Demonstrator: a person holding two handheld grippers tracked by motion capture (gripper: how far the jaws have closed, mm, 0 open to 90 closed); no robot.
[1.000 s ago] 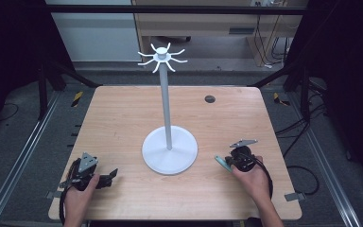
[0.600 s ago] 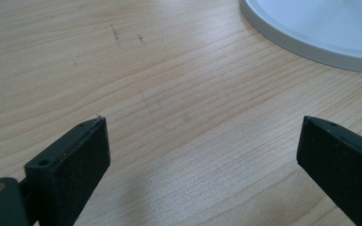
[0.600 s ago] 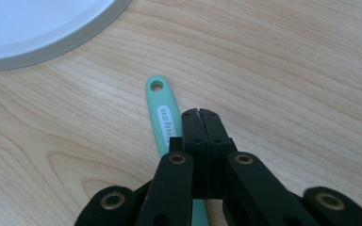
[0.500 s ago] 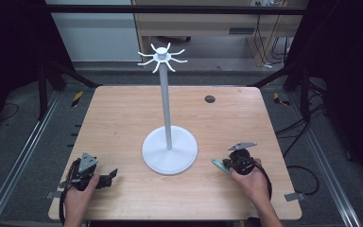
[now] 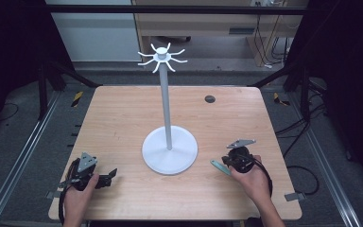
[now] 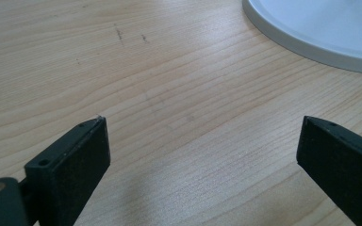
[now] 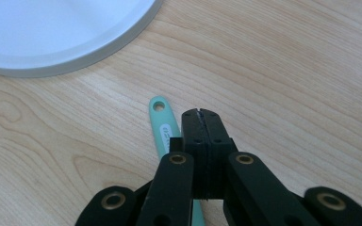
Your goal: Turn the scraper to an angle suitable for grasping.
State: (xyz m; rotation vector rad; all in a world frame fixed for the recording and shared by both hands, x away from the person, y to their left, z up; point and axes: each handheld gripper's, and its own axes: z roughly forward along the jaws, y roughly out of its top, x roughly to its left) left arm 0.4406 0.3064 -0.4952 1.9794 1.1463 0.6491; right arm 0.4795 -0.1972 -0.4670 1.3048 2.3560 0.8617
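In the high view, a white stand (image 5: 169, 150) with a tall pole and a crown of hooks sits mid-table (image 5: 123, 113). The left gripper (image 5: 105, 178) rests near the front left corner, held by the left hand (image 5: 78, 198). The right gripper (image 5: 228, 163) sits front right, held by the right hand (image 5: 253, 179), with a teal handle (image 5: 220, 167) poking out toward the stand's base.

In the left gripper view, the jaws stand wide apart over bare wood, the stand's base at the upper right.

In the right gripper view, the jaws are pressed together (no gap between the tips); the teal handle lies on the wood just beside and under them, not pinched.
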